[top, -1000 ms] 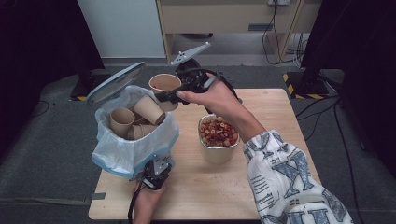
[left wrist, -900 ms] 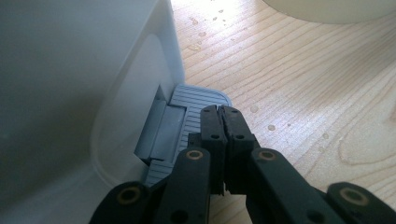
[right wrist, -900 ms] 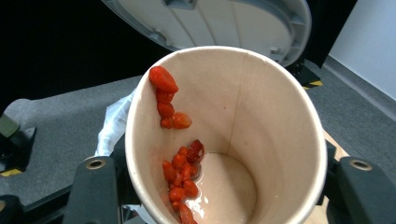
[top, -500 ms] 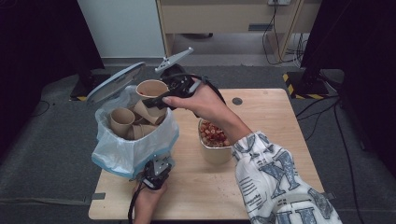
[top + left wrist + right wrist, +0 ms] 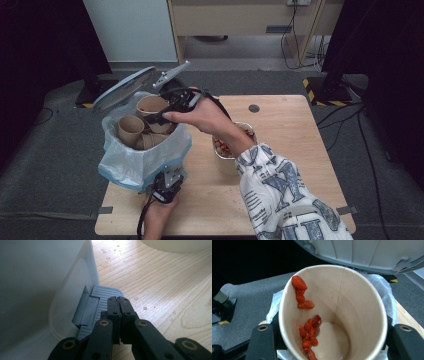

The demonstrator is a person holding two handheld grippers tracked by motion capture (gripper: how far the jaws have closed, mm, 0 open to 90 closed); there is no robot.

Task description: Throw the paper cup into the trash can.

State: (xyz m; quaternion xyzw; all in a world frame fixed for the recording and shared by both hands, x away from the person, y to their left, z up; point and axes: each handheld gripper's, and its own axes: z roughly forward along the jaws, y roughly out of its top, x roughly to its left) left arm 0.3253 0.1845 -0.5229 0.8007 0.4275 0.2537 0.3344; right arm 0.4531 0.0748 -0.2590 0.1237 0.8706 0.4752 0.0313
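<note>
On the wooden surface (image 5: 290, 130), a lidded bin (image 5: 145, 160) lined with a pale bag stands at the left. The left claw (image 5: 118, 302), jaws pressed together, rests on the bin's grey pedal (image 5: 100, 296). The right claw (image 5: 165, 114) grips a paper cup (image 5: 352, 312) streaked with red bits over the bin, its lid (image 5: 122, 89) raised.
</note>
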